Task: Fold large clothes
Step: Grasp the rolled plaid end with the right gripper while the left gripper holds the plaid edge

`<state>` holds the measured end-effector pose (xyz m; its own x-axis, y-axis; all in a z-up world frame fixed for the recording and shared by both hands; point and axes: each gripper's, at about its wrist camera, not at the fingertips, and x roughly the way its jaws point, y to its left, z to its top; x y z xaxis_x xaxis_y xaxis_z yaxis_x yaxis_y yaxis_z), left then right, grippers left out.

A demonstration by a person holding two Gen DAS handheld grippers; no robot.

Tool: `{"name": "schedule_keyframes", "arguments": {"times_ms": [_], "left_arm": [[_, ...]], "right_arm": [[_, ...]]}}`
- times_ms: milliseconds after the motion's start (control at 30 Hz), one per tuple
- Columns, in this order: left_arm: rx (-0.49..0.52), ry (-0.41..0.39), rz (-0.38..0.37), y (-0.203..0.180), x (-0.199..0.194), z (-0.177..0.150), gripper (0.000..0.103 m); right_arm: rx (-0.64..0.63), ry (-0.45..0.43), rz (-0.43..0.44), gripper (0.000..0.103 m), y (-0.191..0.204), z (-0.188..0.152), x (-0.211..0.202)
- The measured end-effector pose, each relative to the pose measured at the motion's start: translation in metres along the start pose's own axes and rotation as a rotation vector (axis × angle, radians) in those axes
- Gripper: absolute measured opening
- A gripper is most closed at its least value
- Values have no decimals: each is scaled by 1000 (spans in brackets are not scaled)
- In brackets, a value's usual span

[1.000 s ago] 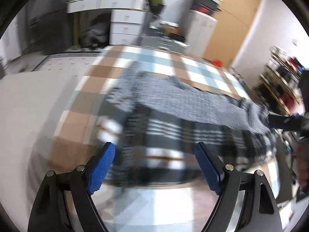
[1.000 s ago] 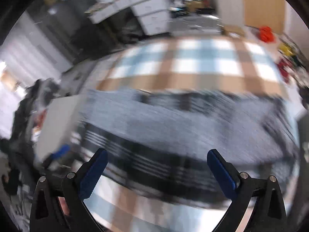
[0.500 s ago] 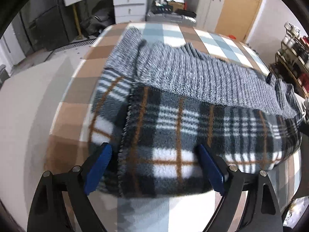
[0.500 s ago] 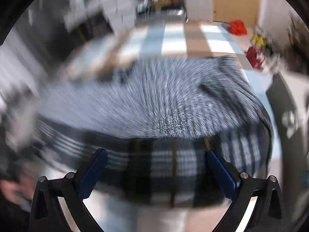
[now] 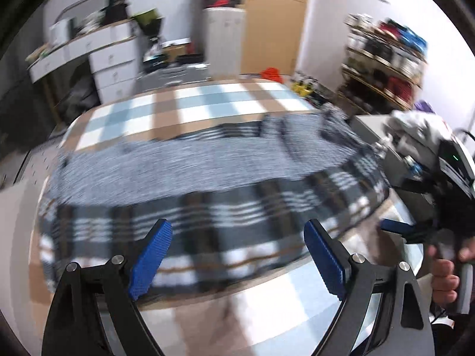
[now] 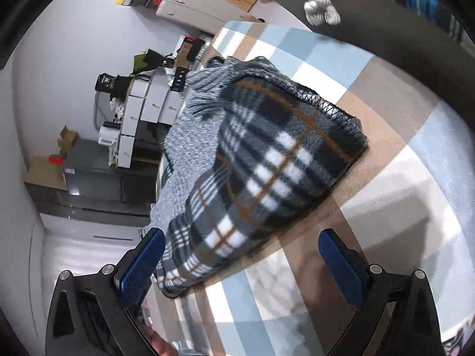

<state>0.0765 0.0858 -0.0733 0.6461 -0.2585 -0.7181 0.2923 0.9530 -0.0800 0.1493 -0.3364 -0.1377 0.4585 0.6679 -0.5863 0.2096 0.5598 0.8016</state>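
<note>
A folded plaid fleece garment with a grey knit layer on top lies across the checkered table. My left gripper is open and empty, held just before the garment's near edge. My right gripper is open and empty, at the garment's right end, where the plaid fleece and grey knit show tilted. The right gripper and the hand that holds it also show at the right of the left wrist view.
A white drawer desk, a cabinet and a wooden door stand behind the table. Cluttered shelves stand at the right. A pile of other clothes lies to the right, on a dark-rimmed surface.
Both grippers swung with much blur. The left view pulled back and turned right, away from the garment's left corner. The right gripper rolled sideways and moved to the garment's right end.
</note>
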Motion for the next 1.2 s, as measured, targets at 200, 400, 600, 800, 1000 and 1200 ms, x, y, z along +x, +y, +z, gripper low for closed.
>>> {"name": "schedule_keyframes", "arguments": {"times_ms": [200, 400, 600, 800, 1000, 1200], "left_arm": [[74, 112, 107, -11, 34, 7, 88], [-27, 159, 30, 16, 46, 13, 88], [65, 157, 84, 8, 49, 8, 88], [72, 162, 85, 0, 52, 9, 88], [70, 162, 78, 1, 53, 9, 88], [79, 161, 73, 0, 53, 8, 88]], "right_arm": [[0, -75, -53, 103, 3, 2, -2], [6, -146, -61, 103, 3, 13, 6], [-59, -206, -129, 57, 0, 6, 6], [-102, -222, -89, 49, -5, 4, 1], [-261, -288, -50, 48, 23, -7, -11], [-138, -258, 12, 53, 17, -1, -11]]}}
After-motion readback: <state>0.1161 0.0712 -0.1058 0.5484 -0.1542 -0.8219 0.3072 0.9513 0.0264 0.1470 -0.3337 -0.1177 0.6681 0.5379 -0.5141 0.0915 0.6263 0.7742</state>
